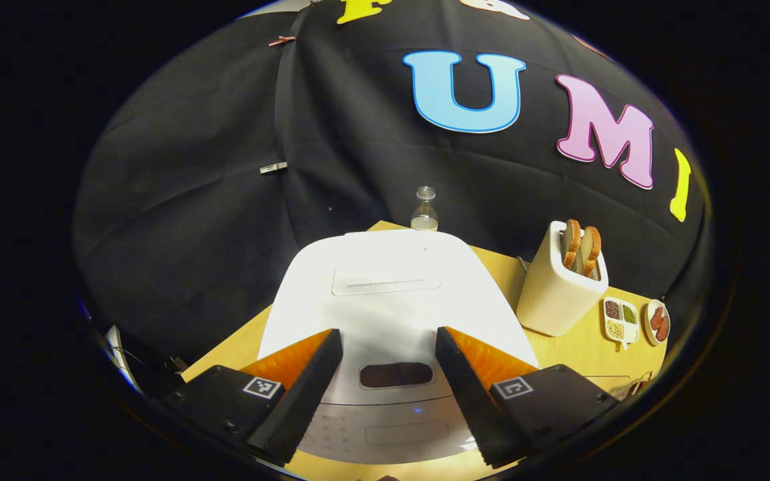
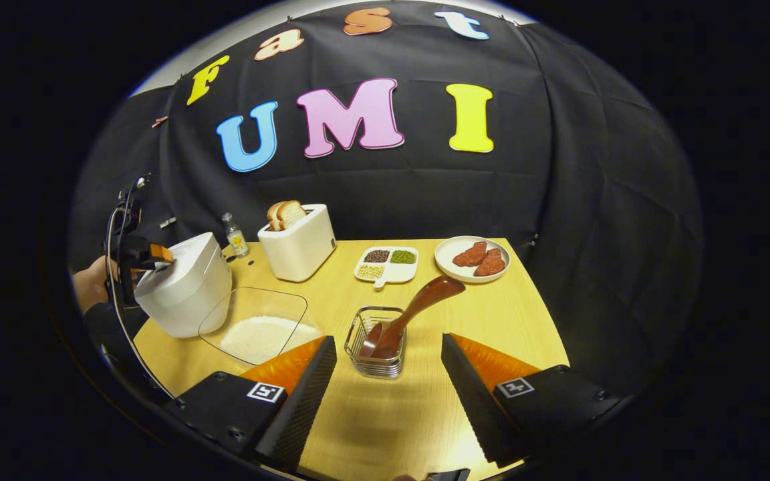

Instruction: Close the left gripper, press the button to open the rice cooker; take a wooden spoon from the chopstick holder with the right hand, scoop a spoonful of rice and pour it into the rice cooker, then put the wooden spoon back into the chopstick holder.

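Note:
The white rice cooker [image 1: 392,294] sits right below my left gripper [image 1: 388,341], lid down, its dark button [image 1: 396,375] between the spread fingers; this gripper is open. In the right gripper view the cooker [image 2: 184,287] stands at the table's left with the left gripper [image 2: 148,255] and a hand above it. A wire chopstick holder [image 2: 376,342] holds a wooden spoon [image 2: 418,307] leaning to the right. It stands just beyond my right gripper [image 2: 388,351], which is open and holds nothing. A clear glass dish of rice [image 2: 258,334] lies between cooker and holder.
A white toaster [image 2: 298,247] with bread slices, a small bottle [image 2: 233,235], a divided dish of beans [image 2: 387,262] and a plate of meat [image 2: 473,258] line the back of the wooden table [image 2: 492,314]. Black cloth walls surround the booth.

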Tool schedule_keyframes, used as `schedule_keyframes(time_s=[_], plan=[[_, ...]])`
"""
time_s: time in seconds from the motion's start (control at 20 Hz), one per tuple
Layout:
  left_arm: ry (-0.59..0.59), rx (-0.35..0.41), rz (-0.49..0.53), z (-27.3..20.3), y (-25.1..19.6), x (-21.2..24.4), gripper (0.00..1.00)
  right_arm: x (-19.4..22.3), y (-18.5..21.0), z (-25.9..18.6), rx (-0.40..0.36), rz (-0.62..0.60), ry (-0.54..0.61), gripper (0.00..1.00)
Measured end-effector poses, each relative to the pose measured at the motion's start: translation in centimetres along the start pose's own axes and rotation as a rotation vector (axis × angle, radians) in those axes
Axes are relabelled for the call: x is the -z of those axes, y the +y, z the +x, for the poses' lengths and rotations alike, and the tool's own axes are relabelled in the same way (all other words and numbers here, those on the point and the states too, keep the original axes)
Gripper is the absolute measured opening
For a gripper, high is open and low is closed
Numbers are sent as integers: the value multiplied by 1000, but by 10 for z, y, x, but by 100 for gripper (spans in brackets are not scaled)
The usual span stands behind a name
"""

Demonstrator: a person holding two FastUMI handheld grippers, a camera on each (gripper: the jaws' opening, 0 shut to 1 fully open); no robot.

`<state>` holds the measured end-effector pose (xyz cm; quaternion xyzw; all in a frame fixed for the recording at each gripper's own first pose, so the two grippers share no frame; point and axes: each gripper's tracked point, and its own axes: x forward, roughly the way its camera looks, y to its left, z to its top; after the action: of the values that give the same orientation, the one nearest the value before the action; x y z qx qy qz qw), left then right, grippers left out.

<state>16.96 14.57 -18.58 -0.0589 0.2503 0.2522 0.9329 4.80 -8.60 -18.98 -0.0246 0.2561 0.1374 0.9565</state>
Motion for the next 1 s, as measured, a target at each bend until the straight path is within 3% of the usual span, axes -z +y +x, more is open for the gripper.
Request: schedule_keyframes(time_s=[0.2, 0.5, 0.7, 1.0], plan=[[-17, 26, 2, -15, -2, -9, 98, -9, 2, 6, -15, 10, -23, 99], [-216, 55, 34, -93, 3, -66, 96, -41, 11, 8, -21, -21, -72, 99], [-384, 120, 82, -169, 5, -102, 96, -82, 34, -12, 4, -19, -174, 99], [-501, 294, 104, -273, 8, -88, 96, -126, 73, -77, 107, 56, -333, 99]])
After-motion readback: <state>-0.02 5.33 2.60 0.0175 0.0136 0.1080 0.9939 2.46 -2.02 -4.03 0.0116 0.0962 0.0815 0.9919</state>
